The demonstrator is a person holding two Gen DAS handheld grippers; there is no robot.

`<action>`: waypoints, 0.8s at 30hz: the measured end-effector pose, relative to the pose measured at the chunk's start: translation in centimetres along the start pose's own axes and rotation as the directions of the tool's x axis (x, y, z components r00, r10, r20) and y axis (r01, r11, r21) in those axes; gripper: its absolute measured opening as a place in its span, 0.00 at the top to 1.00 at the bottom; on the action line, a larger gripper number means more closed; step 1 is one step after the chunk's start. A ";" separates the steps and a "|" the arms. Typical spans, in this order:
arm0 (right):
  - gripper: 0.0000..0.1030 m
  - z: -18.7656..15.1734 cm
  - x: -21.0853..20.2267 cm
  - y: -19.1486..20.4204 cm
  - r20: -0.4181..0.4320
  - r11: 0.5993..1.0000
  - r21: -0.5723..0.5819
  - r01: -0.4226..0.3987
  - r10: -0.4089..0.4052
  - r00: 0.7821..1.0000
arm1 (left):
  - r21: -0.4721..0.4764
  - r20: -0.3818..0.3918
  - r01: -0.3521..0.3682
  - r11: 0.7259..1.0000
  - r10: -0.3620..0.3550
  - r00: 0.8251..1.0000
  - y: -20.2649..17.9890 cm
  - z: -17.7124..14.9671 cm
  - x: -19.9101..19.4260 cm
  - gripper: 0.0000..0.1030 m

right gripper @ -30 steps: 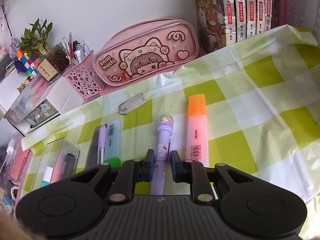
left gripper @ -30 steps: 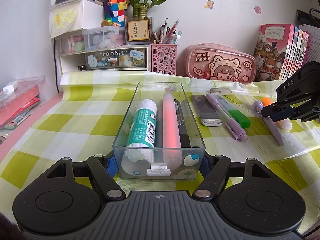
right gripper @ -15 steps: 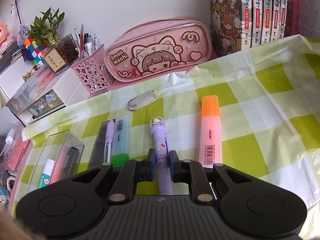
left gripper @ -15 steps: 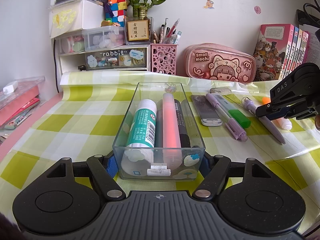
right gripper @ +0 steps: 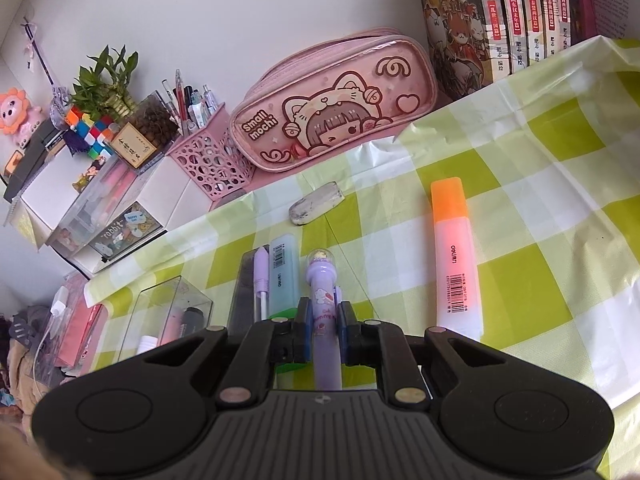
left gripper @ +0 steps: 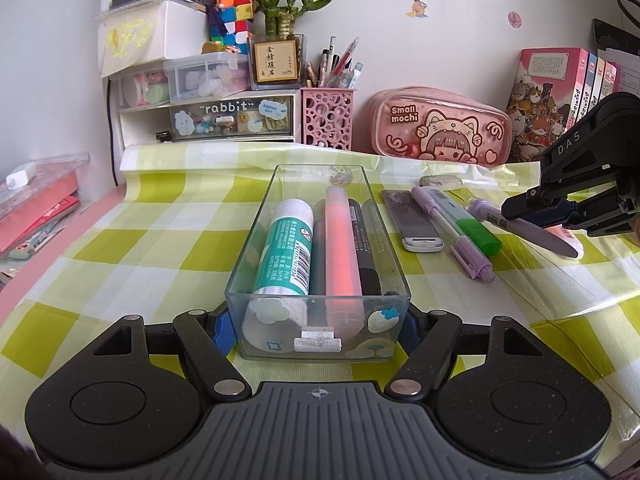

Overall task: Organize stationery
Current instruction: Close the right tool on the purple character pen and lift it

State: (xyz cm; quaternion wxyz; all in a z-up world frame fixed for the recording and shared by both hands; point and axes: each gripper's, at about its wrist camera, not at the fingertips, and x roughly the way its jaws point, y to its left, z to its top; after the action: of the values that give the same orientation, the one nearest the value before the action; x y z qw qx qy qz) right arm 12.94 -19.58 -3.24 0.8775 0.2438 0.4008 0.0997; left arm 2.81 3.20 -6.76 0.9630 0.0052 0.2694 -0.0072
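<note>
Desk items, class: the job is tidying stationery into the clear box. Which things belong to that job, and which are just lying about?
Part of the job:
- clear box, shut in the left gripper
- purple pen, shut in the right gripper
- orange highlighter
- green highlighter
- eraser

Just lying about:
- pink pencil case
- books
- bamboo plant
- puzzle cube
</note>
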 end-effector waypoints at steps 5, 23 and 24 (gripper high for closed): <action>0.98 -0.1 0.4 0.2 -0.009 1.000 -0.011 0.008 -0.008 1.000 | 0.000 0.000 0.000 1.000 0.000 1.000 0.0 0.0 0.0 0.29; 0.97 0.0 1.9 0.9 -0.035 0.996 -0.078 0.035 -0.038 0.999 | 0.002 0.001 0.000 1.000 0.000 1.000 0.0 0.0 0.0 0.29; 0.97 0.0 1.9 0.5 -0.039 0.999 -0.045 0.014 -0.016 0.999 | 0.002 0.001 -0.001 1.000 0.001 1.000 0.0 0.0 0.0 0.29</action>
State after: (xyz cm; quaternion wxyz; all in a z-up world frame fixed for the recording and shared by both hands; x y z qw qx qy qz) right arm 14.19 -18.49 -4.19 0.8754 0.2190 0.4176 0.1067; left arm 2.84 3.17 -6.73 0.9631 0.0062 0.2691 -0.0071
